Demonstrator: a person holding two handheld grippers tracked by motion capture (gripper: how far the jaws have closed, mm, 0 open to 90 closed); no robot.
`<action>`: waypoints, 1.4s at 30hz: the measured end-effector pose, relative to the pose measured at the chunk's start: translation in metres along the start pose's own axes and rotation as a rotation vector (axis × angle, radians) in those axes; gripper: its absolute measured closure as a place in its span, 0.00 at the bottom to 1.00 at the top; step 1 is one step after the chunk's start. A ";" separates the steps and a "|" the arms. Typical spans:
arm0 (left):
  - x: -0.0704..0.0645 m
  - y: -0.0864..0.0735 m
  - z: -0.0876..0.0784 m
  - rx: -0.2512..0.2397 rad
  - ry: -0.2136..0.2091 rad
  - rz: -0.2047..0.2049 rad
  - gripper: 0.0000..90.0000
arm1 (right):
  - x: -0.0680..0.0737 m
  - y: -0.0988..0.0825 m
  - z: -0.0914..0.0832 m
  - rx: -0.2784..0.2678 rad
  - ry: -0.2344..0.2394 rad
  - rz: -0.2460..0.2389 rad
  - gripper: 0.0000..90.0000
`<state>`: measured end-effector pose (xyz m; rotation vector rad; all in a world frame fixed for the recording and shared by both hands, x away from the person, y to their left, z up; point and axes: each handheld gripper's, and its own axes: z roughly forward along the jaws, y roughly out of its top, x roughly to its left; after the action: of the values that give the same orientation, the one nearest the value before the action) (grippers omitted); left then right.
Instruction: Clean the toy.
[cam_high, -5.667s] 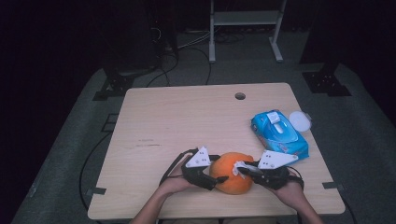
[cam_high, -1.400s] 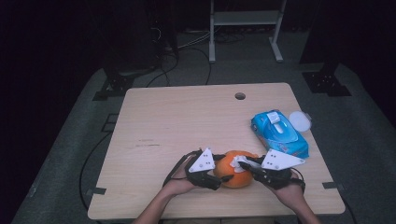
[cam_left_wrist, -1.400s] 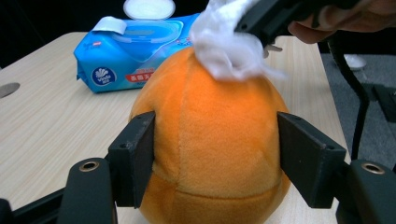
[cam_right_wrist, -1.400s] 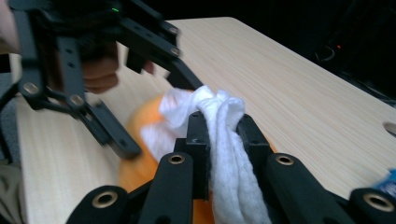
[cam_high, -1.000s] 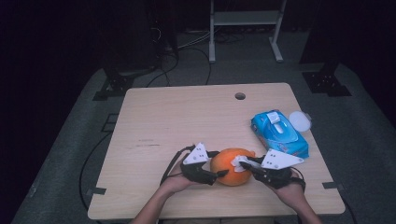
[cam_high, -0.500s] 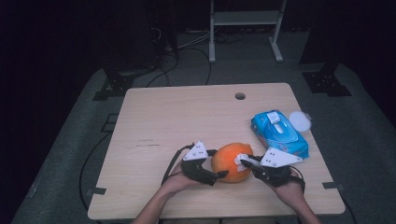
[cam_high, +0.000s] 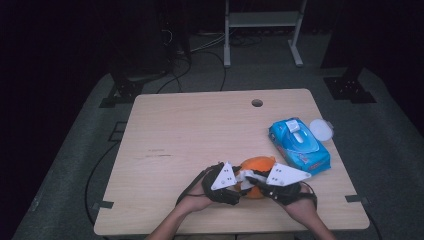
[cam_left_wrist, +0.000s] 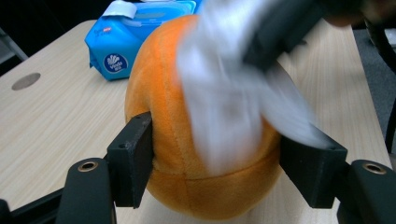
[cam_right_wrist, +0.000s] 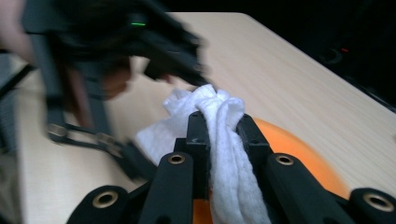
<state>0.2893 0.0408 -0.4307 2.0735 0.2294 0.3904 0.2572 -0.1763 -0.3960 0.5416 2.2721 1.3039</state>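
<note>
Dark room, wooden bench (cam_high: 200, 130). Orange plush ball (cam_high: 257, 167) low in frame, near front edge. Left gripper (cam_left_wrist: 219, 154) jaws just squeezed in, pinching ball. Right gripper (cam_right_wrist: 223, 128) jaws pinching white wipe (cam_right_wrist: 224, 140), rubbing ball. Soft ball could squish, slip loose, roll off; wipe could slide out.

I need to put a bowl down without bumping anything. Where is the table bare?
The table's whole left half and the far middle around the hole are bare. The near middle is crowded by both tongs and the orange plush ball, with the wipes pack at the right edge.
</note>
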 end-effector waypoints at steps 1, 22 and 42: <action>0.001 -0.001 0.000 -0.006 -0.004 -0.010 0.35 | -0.005 -0.002 -0.003 -0.002 -0.023 0.013 0.86; 0.007 0.000 0.003 -0.045 -0.077 -0.160 0.22 | -0.022 -0.014 -0.017 0.018 -0.103 0.072 0.86; 0.007 0.004 -0.003 -0.032 -0.034 -0.047 0.21 | -0.003 -0.003 -0.004 -0.005 -0.012 0.084 0.86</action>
<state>0.2950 0.0435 -0.4245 2.0376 0.2493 0.3285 0.2570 -0.1824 -0.3959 0.6478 2.2580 1.3417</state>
